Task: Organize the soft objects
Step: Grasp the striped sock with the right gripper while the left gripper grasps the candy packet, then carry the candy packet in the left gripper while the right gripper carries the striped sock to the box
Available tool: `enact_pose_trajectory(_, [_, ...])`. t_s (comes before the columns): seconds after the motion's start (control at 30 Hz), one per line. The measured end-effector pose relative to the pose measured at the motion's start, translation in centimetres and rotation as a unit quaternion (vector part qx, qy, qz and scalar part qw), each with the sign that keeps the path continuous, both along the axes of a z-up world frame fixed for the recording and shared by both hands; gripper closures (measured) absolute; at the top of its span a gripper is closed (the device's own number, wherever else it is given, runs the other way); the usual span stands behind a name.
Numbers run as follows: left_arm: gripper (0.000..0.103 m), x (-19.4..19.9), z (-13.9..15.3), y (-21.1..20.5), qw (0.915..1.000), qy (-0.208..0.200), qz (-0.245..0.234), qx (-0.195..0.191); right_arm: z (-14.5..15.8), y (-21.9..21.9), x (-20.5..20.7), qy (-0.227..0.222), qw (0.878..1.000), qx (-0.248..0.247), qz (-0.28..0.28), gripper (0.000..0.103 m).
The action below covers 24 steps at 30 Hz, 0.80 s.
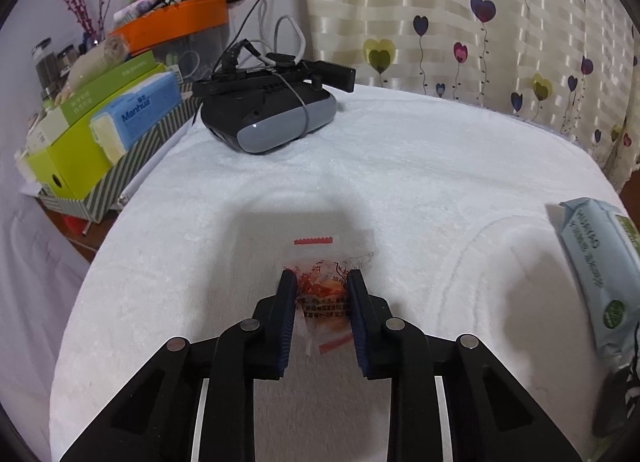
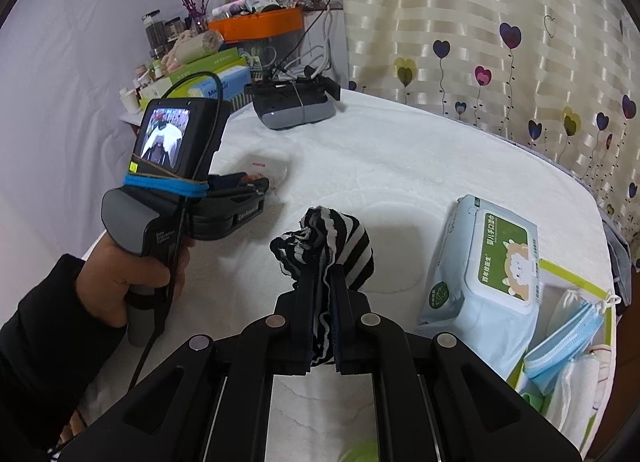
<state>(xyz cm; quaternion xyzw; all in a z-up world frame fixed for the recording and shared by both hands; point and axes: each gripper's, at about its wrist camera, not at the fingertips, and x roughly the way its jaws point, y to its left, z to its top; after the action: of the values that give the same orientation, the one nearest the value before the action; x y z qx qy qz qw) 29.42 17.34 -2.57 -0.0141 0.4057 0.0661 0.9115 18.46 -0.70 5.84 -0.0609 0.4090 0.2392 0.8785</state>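
Between the left claw (image 1: 322,282) fingers lies a snack packet (image 1: 326,286), pinched; the right claw (image 2: 320,282) holds a striped sock (image 2: 332,242).

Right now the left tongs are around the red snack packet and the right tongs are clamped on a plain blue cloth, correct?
Not quite. The right tongs are clamped on a black-and-white striped cloth, not a plain blue one, as the right wrist view shows. The left tongs are indeed around the red snack packet.
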Motion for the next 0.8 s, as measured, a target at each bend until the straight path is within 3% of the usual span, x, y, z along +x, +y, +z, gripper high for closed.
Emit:
enact_pose_trajectory(0.5, [0.08, -8.5, 7.8, -4.0, 0.9967, -0.074, -0.024, -0.022, 3.8, -3.2, -4.4, -0.051, 0.998, 0.047, -0.011, 0.096])
enact_pose_trajectory(0.8, [0.08, -13.5, 10.7, -8.3, 0.992, -0.105, -0.061, -0.035, 6.1, -6.9, -7.8, -0.083, 0.994, 0.06, -0.036, 0.096])
